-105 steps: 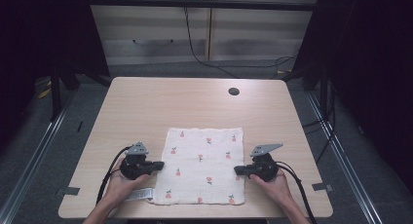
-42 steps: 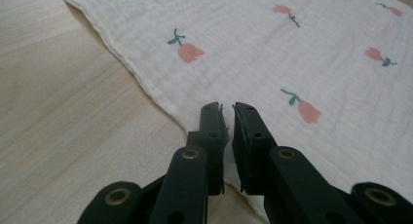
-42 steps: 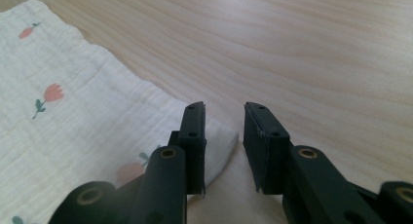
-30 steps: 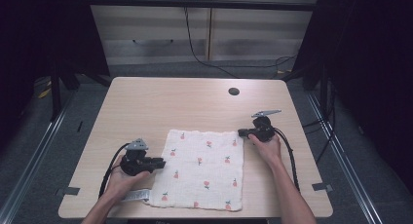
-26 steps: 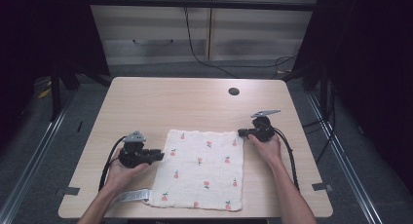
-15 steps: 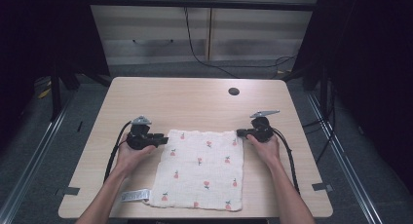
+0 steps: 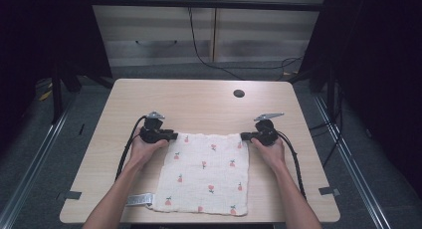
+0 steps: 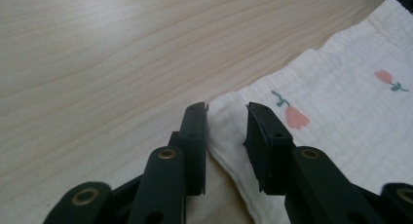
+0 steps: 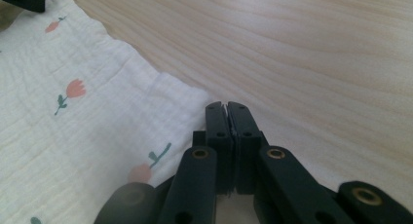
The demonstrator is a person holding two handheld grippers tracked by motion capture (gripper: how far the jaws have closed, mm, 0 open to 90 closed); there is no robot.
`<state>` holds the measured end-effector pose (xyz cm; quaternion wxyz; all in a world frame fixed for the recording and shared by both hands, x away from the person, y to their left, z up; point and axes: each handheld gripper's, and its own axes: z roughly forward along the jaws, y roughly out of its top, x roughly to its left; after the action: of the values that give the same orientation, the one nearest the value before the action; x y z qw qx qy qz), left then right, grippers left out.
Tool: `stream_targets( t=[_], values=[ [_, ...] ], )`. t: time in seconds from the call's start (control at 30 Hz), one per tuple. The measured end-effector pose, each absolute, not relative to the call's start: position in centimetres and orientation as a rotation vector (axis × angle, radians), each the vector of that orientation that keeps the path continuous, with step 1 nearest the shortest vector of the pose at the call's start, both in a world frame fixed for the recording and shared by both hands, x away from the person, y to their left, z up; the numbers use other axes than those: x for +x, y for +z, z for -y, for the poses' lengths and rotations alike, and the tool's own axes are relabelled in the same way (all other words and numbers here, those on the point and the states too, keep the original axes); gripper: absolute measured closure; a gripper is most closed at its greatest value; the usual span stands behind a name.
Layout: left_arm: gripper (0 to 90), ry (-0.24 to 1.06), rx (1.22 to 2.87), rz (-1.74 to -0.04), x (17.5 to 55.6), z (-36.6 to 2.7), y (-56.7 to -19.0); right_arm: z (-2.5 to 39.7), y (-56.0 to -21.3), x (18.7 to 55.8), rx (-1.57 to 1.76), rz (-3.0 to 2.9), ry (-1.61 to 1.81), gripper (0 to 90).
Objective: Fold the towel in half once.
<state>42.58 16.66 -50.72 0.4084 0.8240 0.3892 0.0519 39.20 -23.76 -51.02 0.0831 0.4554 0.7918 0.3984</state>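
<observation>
A white cloth [image 7: 206,174] printed with small pink tulips lies flat on the wooden table [image 7: 199,102]. My left gripper [image 7: 174,137] is at the cloth's far left corner. In the left gripper view it [image 8: 226,109] stands open, and the corner of the cloth [image 8: 341,102] lies between its jaws. My right gripper [image 7: 244,136] is at the far right corner. In the right gripper view it [image 9: 227,106] is shut, with its jaws pressed together at the edge of the cloth [image 9: 73,126], apparently pinching the corner.
A dark round hole [image 7: 239,93] sits in the table near its far edge. A white label strip [image 7: 139,199] lies by the cloth's near left corner. Bare wood stretches beyond the cloth. Dark floor and rails flank the table.
My left gripper has moved forward from the cloth's near left side to its far left corner. The right gripper went to the far right corner earlier and has stayed there.
</observation>
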Motion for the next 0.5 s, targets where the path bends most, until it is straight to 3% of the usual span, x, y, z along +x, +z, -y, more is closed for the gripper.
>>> stream_targets(
  t=[0.07, 0.2, 0.5],
  values=[
    [73.0, 0.136, 2.068, -0.987, 42.5, -16.6, -50.8, 23.8, -51.0, 39.1, 1.359, -2.363, 1.189, 88.5],
    [87.1, 0.167, 2.071, -1.000, 42.4, -16.4, -50.9, 23.9, -51.1, 39.1, 1.376, -2.359, 1.204, 88.5],
    [88.5, 0.105, 2.030, -1.012, 42.3, -16.9, -50.9, 24.7, -49.8, 39.1, 1.389, -2.313, 1.291, 88.6]
  ],
)
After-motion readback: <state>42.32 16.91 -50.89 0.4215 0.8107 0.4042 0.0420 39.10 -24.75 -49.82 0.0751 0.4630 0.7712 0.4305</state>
